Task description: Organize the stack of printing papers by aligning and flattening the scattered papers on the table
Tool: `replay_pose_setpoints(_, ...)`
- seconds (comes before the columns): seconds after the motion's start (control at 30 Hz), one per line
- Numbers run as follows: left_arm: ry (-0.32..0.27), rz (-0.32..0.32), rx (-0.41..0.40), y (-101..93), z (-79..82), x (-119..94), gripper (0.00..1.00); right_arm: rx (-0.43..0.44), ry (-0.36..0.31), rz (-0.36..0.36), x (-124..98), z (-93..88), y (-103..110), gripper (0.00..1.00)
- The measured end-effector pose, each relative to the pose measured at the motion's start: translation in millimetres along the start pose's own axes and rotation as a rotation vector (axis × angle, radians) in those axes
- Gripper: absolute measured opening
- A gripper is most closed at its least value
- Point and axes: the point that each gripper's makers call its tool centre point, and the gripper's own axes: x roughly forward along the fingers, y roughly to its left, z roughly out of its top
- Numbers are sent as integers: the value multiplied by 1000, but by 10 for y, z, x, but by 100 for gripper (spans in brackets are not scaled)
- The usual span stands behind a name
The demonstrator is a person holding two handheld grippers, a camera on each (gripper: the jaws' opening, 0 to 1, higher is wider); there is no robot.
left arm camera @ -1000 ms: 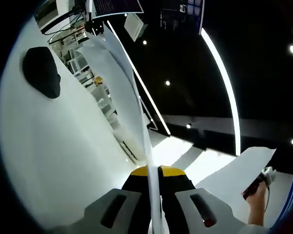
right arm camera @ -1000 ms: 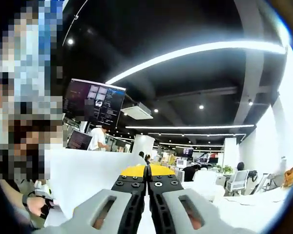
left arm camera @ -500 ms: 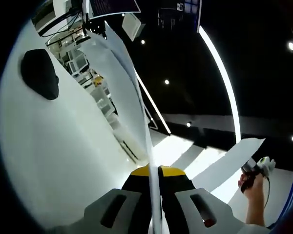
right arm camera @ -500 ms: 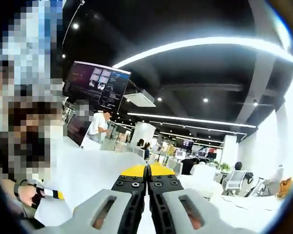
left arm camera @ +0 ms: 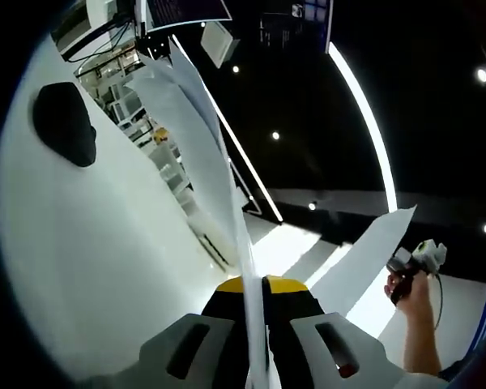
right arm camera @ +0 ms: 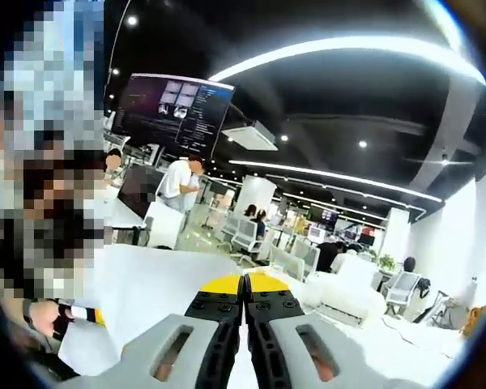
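In the left gripper view the left claw (left arm camera: 255,285) is closed on the edge of the printing papers (left arm camera: 190,130), which run up from between its jaws as thin curved sheets held off the white worktop (left arm camera: 81,259); a black object (left arm camera: 62,121) lies on that worktop near its far edge. At the sheets' other end the right claw (left arm camera: 398,266), held in a person's hand (left arm camera: 409,288), grips the far corner. In the right gripper view the right claw (right arm camera: 245,284) is pinched tight on the same white sheets, which spread leftward toward the left claw (right arm camera: 89,316), with open office space beyond.
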Motion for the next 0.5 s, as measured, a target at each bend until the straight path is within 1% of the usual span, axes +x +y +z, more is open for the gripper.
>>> replay_pose_setpoints(0.1, -2, -1, 1, 4, 4, 1, 6, 20, 57, 12, 94, -104, -15, 0)
replay_pose_setpoints(0.2, -1, 0, 3, 10, 5, 4, 6, 30, 91, 18, 190, -160, -51, 0)
replay_pose_setpoints(0.27, -1, 0, 4, 13, 6, 5, 6, 34, 106, 26, 233, -174, -55, 0)
replay_pose_setpoints(0.33, -3, 0, 6, 15, 9, 6, 7, 43, 136, 37, 301, -198, -64, 0)
replay_pose_setpoints(0.5, -3, 0, 5, 7, 9, 7, 7, 42, 176, 58, 404, -186, -59, 0)
